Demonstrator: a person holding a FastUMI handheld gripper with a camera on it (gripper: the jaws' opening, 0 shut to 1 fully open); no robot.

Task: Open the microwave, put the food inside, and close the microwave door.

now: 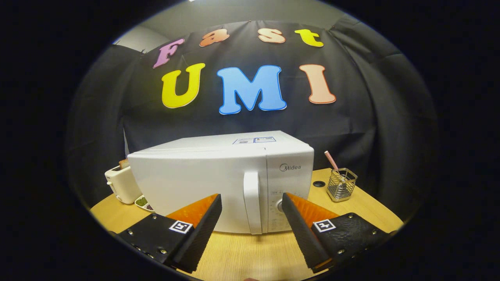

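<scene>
The tool [252, 201] hangs with its fingers spread wide, gripping nothing. At twelve o'clock, just beyond the fingertips, the white microwave [203, 177] sits on the wooden counter [250, 253], door shut, its handle [252, 203] in line with the gap. A toaster [122, 183] stands at ten o'clock, a wire holder [341, 184] at two.

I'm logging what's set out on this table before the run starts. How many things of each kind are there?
Kitchen appliances: 2, the microwave with its door shut and the toaster beside it.
Dishes of food: 1, the small plate by the toaster.
Wire holders: 1, the wire cup with a straw in it.
Total: 4.
The gripper is open just ahead of the door handle.
</scene>
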